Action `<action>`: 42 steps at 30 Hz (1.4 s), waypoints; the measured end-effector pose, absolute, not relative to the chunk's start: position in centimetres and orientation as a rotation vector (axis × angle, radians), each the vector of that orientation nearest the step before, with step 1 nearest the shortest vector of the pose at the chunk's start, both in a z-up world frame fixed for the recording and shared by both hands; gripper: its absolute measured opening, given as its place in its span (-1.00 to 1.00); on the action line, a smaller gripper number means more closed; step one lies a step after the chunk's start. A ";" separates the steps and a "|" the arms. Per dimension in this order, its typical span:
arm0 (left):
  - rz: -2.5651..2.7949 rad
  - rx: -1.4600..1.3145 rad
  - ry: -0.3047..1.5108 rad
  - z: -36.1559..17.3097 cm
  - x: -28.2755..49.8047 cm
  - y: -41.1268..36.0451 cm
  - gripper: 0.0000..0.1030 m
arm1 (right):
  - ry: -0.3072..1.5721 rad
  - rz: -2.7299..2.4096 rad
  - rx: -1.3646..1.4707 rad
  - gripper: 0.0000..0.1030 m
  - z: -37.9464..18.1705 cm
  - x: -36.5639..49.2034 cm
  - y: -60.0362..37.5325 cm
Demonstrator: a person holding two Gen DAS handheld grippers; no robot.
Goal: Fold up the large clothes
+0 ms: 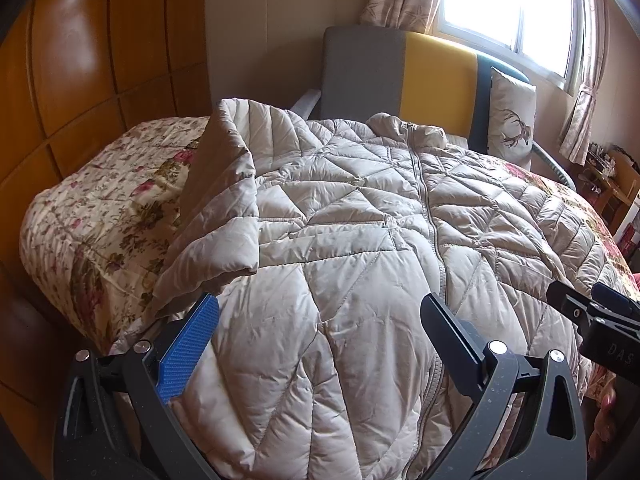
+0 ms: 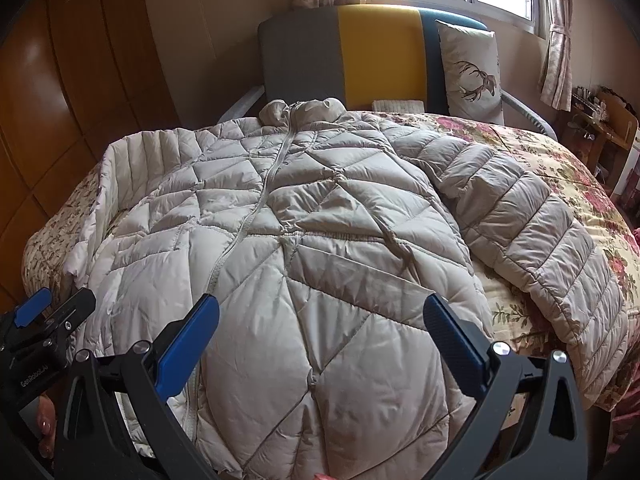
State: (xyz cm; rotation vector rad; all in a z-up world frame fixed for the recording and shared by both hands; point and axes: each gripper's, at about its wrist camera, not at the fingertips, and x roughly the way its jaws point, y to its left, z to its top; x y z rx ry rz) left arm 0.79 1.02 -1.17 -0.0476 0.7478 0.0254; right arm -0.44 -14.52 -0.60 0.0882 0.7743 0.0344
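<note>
A large beige quilted down jacket lies front up on the bed, zipper closed, collar toward the headboard; it also shows in the right wrist view. Its left sleeve is folded up over the body edge. Its right sleeve lies spread out to the right on the bedspread. My left gripper is open just above the jacket's hem, empty. My right gripper is open over the lower hem, empty. Each gripper shows at the edge of the other's view.
The bed carries a floral bedspread. A grey and yellow headboard and a deer-print pillow stand at the back. A wooden wardrobe is on the left. Shelves with small items are at the right.
</note>
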 end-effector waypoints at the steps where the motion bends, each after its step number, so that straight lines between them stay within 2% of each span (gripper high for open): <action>1: 0.023 -0.049 0.750 -1.2 0.9 1.1 0.94 | 0.773 0.034 0.084 0.97 -0.6 -0.3 -14.4; 12: 0.021 -0.035 0.750 -1.1 1.8 1.9 0.94 | 0.769 0.049 0.045 0.97 -0.7 0.8 -13.5; 18: 0.069 0.051 0.676 -0.6 3.1 3.9 0.94 | 0.733 0.005 0.015 0.97 -0.7 2.9 -13.8; 25: 0.063 0.050 0.730 -2.4 5.3 6.2 0.94 | 0.717 -0.054 -0.054 0.97 -2.3 7.1 -13.5; 27: 0.088 0.047 0.753 -3.2 6.0 7.0 0.80 | 0.729 -0.070 -0.086 0.97 -3.4 8.3 -13.4; 29: 0.088 0.016 0.791 -3.5 6.7 8.2 0.23 | 0.741 -0.082 -0.107 0.97 -4.4 9.0 -13.5; 30: 0.067 -0.013 0.812 -3.5 7.0 8.9 0.12 | 0.748 -0.083 -0.111 0.97 -4.9 9.3 -13.6; 32: 0.047 -0.077 0.809 -2.9 7.3 10.8 -0.34 | 0.760 -0.077 -0.113 0.97 -6.0 9.8 -13.9; 42: 0.217 -0.072 0.723 0.9 10.8 21.7 -0.38 | 0.774 -0.015 -0.079 0.97 -8.7 10.4 -14.9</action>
